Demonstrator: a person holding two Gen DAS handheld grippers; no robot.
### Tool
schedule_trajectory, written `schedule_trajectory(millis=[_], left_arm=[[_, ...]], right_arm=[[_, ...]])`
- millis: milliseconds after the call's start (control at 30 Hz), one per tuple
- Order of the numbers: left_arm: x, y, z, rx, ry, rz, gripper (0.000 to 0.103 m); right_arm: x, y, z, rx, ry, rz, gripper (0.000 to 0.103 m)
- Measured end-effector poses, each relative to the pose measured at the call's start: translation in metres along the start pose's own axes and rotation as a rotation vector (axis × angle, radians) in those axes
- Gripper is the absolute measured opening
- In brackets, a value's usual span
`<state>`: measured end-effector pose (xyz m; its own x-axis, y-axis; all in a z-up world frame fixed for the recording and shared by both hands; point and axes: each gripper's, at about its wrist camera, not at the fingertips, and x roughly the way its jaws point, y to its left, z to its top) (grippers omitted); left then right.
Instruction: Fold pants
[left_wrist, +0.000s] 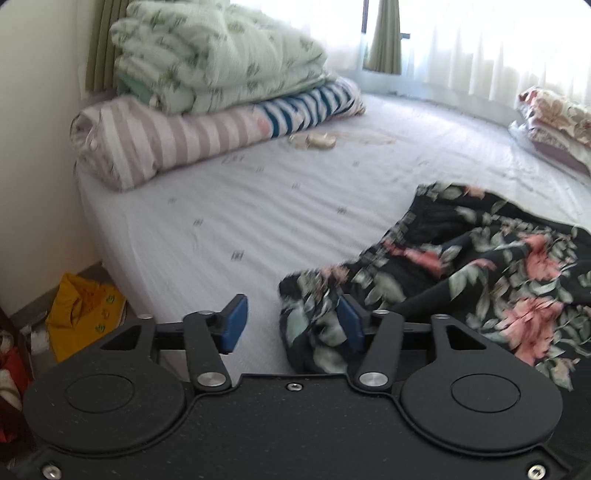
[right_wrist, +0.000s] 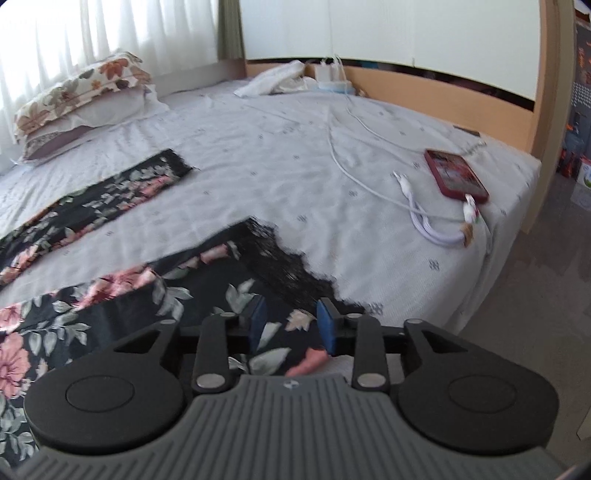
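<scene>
Black floral pants lie crumpled on the white bed sheet in the left wrist view. My left gripper is open; a bunched waist end of the pants lies between its blue pads, against the right pad. In the right wrist view the two legs of the pants spread apart over the sheet, each ending in a black lace hem. My right gripper is open just above the near leg, close to its hem.
Folded quilts are stacked at the bed's far left. Pillows lie by the curtained window. A red phone with white cables lies near the bed's right edge. A yellow bag sits on the floor at left.
</scene>
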<state>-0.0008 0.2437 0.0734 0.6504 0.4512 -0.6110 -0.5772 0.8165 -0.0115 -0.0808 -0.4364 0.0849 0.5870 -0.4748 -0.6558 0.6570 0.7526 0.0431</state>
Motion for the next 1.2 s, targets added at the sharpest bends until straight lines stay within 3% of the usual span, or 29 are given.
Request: schedule_trajectory(millis=[200,667,933,1200], left_arm=[[-0.017,-0.021,0.020,0.041,-0.048,-0.087,0.082],[-0.008,-0.090,0.087,0.064,-0.042,-0.294,0.092],[0.053,-0.128,0.126,-0.054,0.050,-0.403,0.094],[0.153,-0.183,0.139,-0.176,0.175,-0.380,0.094]], right_arm=[[-0.013,0.028,0.017,-0.047,-0.026,0.106,0.065],[-0.003,0.097,0.068,-0.109,-0.031,0.229,0.077],[0.025,0.125,0.104,-0.065,-0.015,0.251,0.080],[0.067,0.156,0.110,-0.049,0.024,0.244,0.081]])
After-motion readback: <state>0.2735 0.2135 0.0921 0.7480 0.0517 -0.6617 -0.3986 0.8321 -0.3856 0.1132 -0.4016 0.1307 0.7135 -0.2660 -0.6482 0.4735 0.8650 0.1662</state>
